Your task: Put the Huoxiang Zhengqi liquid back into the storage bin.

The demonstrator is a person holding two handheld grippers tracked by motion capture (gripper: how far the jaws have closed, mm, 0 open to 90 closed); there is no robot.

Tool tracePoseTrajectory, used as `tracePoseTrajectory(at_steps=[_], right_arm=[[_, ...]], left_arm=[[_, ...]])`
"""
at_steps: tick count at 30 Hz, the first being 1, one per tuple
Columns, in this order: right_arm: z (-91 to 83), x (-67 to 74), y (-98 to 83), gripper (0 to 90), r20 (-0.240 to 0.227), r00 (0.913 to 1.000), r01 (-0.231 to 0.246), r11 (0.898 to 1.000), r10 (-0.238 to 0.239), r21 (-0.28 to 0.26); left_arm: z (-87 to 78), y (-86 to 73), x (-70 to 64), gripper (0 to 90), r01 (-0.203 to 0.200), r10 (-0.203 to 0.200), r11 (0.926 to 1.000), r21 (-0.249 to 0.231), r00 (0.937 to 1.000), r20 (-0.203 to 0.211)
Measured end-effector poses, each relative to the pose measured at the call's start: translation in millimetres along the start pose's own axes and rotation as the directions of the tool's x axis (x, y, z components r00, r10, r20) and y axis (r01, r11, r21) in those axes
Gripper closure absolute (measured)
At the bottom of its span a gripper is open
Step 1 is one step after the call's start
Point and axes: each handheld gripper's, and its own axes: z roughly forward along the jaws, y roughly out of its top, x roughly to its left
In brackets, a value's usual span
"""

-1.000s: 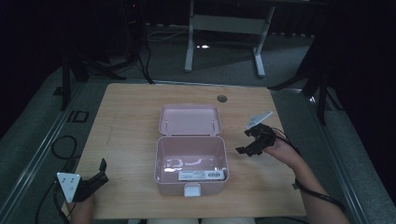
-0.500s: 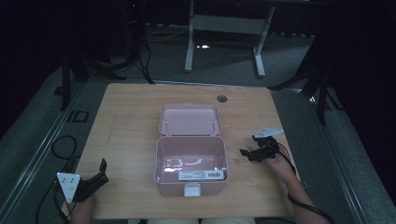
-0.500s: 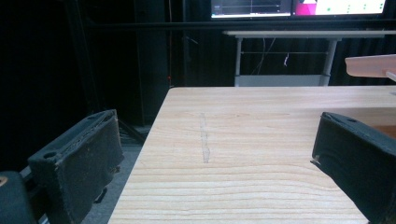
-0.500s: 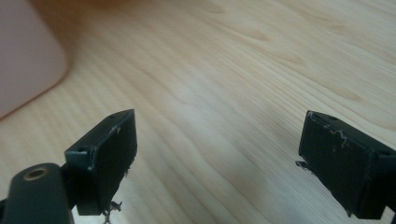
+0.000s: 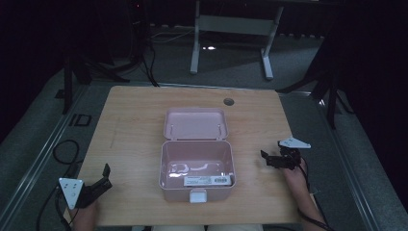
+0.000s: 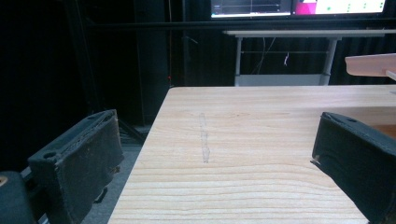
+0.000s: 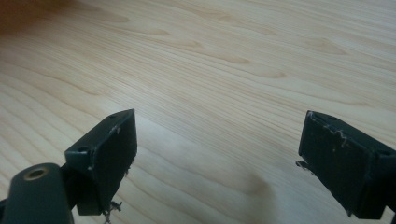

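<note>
Now the pink box point(image 5: 197, 168) sits mid-tabletop point(image 5: 134, 120), slightly toward the near edge, lid point(image 5: 195, 124) flipped back flat on the far side. Inside: a white label strip point(image 5: 208, 180) along the near wall and some clear, glinting item I can't identify.

Change over the last second: right tongs point(image 5: 270, 160) dropped from up beside the box's far-right corner to low over the wood, right of the box and apart from it. Jaws wide, nothing between them; the right gripper view looks at bare woodgrain. Reads as a retreat after a drop-in or a lid opening, so my guess is closing the lid comes next.

Left tongs point(image 5: 102, 179) haven't moved: parked at the near-left corner, jaws wide, empty, box rim point(image 6: 371, 63) just in at the right of the left gripper view.

Around: grommet hole point(image 5: 228, 102) at the far edge, another desk's frame point(image 5: 231, 29) beyond on the floor. Nothing blocks either approach to the lid.
</note>
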Motion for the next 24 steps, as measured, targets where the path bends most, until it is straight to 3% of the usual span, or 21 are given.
tracePoseTrajectory(at_steps=[8, 12, 16, 20, 24], right_arm=[[-15.4, -4.3, -7.5, 11.4, 0.09, 0.993, -0.073, 0.997, 0.076, -0.029], [-24.6, -6.5, -13.8, 11.4, 0.164, 0.9783, -0.12, 0.991, 0.127, -0.05], [-33.6, -9.3, -20.2, 11.4, 0.187, 0.9661, -0.166, 0.983, 0.178, -0.078], [-41.6, -12.2, -25.5, 11.4, 0.208, 0.9578, -0.183, 0.979, 0.198, -0.093], [-48.9, -18.4, -32.3, 11.4, 0.228, 0.9424, -0.221, 0.967, 0.245, -0.125]], left_arm=[[0.0, 0.0, 0.1, 1.9, 0.001, -0.001, 1.0, 0.0, 1.0, 0.0], [0.0, 0.0, -0.3, 2.0, -0.001, 0.001, 1.0, -0.001, 1.0, 0.0], [-0.1, 0.0, -0.3, 2.0, 0.0, 0.0, 1.0, -0.001, 1.0, 0.002], [0.0, 0.0, -0.4, 2.0, -0.001, 0.001, 1.0, -0.002, 1.0, 0.003], [-0.1, 0.0, -0.5, 2.0, -0.005, 0.005, 1.0, 0.001, 1.0, 0.004]])
